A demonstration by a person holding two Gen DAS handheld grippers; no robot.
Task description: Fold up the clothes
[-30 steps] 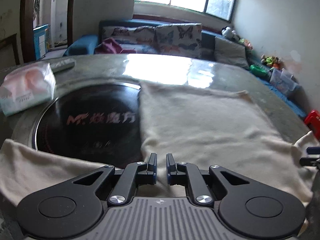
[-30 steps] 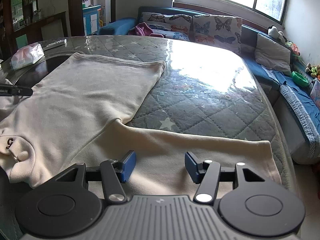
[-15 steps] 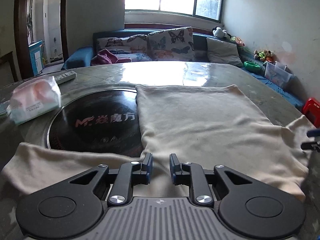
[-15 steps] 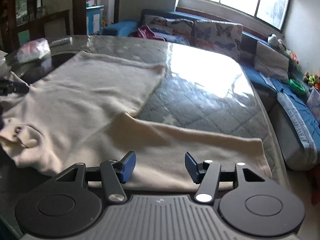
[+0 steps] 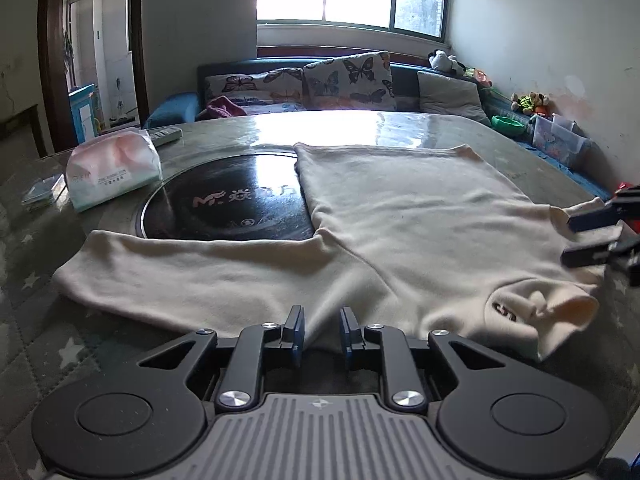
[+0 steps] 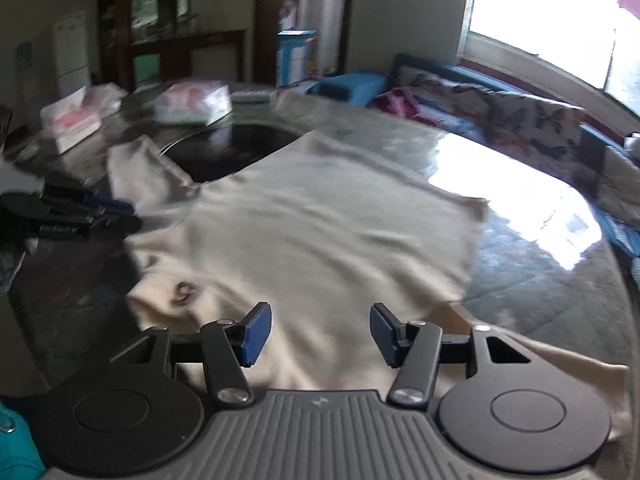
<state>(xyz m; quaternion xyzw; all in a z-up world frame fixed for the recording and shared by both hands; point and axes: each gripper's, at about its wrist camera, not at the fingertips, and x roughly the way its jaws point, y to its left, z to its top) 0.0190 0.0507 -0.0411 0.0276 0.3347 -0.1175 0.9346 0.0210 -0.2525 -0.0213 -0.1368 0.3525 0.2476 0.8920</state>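
A cream sweater (image 5: 420, 232) lies spread flat on the table, with its collar (image 5: 536, 312) at the near right and one sleeve (image 5: 180, 272) stretched out to the left. My left gripper (image 5: 322, 332) is low at the sweater's near edge, its jaws a little apart. A crease of cloth runs up to the gap and the pads do not press it. My right gripper (image 6: 320, 332) hangs open above the sweater's body (image 6: 328, 232) and holds nothing. Its fingers also enter the left wrist view at the right edge, by the shoulder.
A black round hotplate (image 5: 228, 204) is set into the table, partly under the sweater. A tissue pack (image 5: 114, 168) and a remote (image 5: 164, 136) lie at the far left. A second tissue box (image 6: 70, 120) sits further left. A sofa with butterfly cushions (image 5: 340, 80) stands behind the table.
My left gripper has drawn back from the sweater and its jaws have parted a little. My right gripper has swung left from the right sleeve to over the sweater's body.
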